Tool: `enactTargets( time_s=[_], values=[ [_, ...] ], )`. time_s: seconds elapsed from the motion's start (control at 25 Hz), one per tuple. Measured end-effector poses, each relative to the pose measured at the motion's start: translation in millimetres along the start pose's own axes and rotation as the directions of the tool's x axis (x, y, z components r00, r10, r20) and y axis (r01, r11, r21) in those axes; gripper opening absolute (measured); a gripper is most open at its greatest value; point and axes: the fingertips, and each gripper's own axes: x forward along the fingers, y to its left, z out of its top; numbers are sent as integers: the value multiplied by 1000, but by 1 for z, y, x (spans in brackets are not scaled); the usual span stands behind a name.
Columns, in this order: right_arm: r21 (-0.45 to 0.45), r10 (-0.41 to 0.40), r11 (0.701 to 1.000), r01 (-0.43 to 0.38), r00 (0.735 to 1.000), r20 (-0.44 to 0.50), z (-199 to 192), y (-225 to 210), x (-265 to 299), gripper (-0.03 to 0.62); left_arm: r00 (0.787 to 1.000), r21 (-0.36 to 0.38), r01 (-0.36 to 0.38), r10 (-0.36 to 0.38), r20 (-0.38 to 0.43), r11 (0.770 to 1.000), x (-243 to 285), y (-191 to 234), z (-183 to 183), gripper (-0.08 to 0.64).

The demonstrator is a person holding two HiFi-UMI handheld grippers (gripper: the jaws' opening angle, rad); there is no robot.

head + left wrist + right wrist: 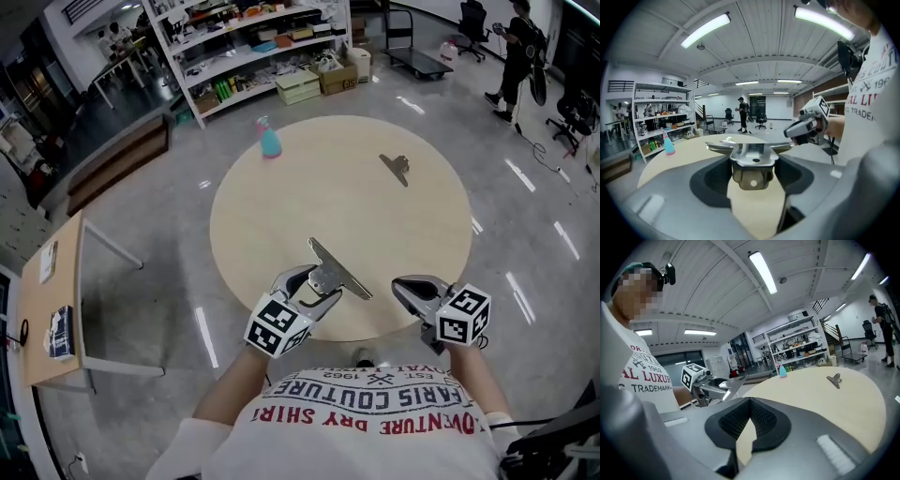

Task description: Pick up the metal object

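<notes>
A shiny metal clip with wide flat wings (336,270) sits between the jaws of my left gripper (317,283), over the near edge of the round beige table (281,216). In the left gripper view the clip (753,157) fills the gap, and my left gripper (752,164) is shut on its body from both sides. My right gripper (405,287) hovers to the right of it at the table's near edge, shut and empty. The right gripper view shows my right gripper (750,401) with its black pads meeting at the tips and the left gripper (723,386) holding the clip.
A second, smaller metal clip (397,167) lies at the table's far right, also visible as the small clip (834,379). A blue spray bottle (270,141) stands at the far left edge. Shelving (253,47) and a person (517,56) are beyond the table; a wooden desk (52,300) is to the left.
</notes>
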Motion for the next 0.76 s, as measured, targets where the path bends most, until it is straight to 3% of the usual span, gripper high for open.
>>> enactTargets(
  time_s=[0.76],
  values=[
    [-35, -11, 999, 11, 1000, 0, -8, 44, 2, 0, 1000, -11, -3, 3, 8, 1000, -39, -11, -17, 279]
  ],
)
